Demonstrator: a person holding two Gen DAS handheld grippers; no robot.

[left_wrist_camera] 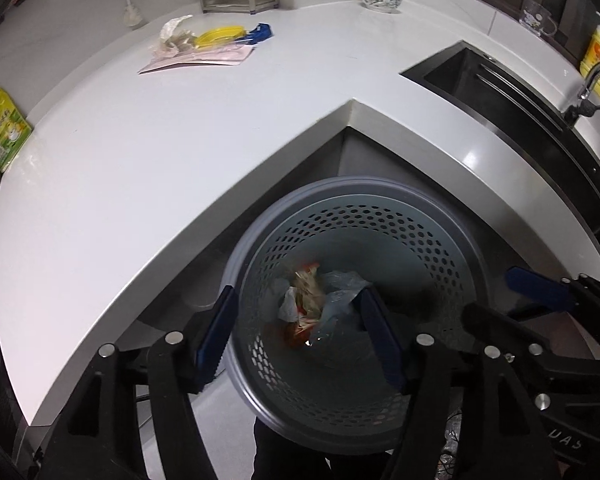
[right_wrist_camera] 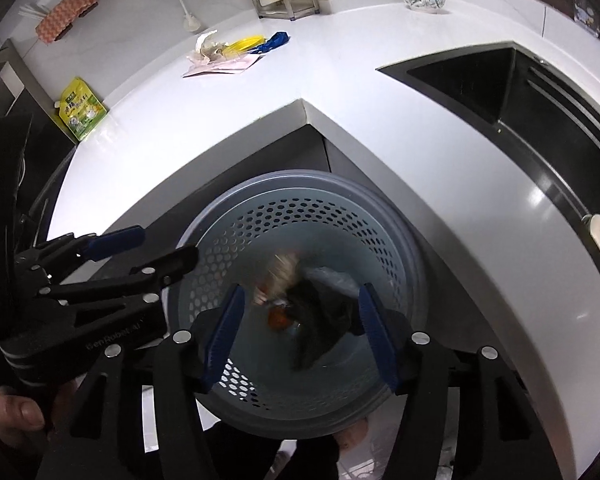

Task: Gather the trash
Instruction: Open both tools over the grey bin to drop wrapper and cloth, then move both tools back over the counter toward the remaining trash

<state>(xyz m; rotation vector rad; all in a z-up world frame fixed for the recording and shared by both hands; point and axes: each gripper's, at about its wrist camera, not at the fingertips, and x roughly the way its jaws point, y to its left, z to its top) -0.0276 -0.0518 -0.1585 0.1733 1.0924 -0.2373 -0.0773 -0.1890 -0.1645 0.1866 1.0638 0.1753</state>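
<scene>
- Two hand-held grippers hang over the round grey perforated plastic waste bin, which stands on the floor in the inner corner of the white L-shaped countertop.
- Left gripper, black with blue finger pads, points steeply down into the bin mouth; its jaws stand well apart and nothing is pressed between the pads.
- Right gripper, same build, does likewise: jaws wide, pads bare, nothing gripped.
- Down inside the bin, crumpled wrappers in white, tan and orange-red lie with a pale blue plastic bag just at their three o'clock.
- From the right wrist view a dark, blurred piece of film shows between that gripper's pads but apart from both; whether it is falling or lying on the bottom, I cannot tell.
- In that same view the left gripper sits at nine o'clock, with part of a hand on its handle at eight o'clock.
- More rubbish waits on the countertop at eleven o'clock from the bin: a pink flat packet, a crumpled white wrapper, a yellow round lid and a blue plastic scrap, all bunched together.
- At nine o'clock, a green and yellow pouch lies at the counter's far left edge.
- At two o'clock lies the dark sink.
</scene>
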